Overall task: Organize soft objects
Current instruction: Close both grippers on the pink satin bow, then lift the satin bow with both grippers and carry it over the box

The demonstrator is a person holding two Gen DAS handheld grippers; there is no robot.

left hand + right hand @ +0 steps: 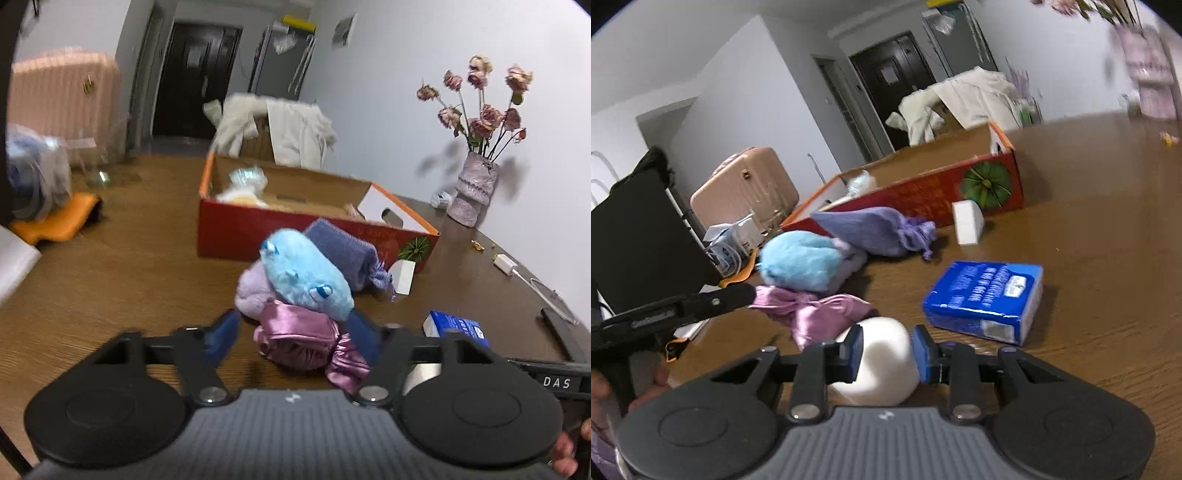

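A pile of soft things lies on the wooden table: a blue plush toy [304, 271] [799, 260] on a lilac plush [251, 291], a pink satin pouch [295, 338] [809, 308], and a purple knit drawstring bag [345, 254] [877, 229]. My left gripper [295, 334] is open, its fingers either side of the satin pouch. My right gripper [886, 350] is shut on a white soft ball [881, 360] just above the table. A red cardboard box [258, 229] [923, 195] stands open behind the pile.
A blue tissue pack [986, 295] [456, 326] lies right of the pile. A white block [966, 221] leans by the box. A vase of dried roses [472, 188] stands at the far right by the wall, with a charger [506, 264] near the edge. An orange cloth [61, 218] lies far left.
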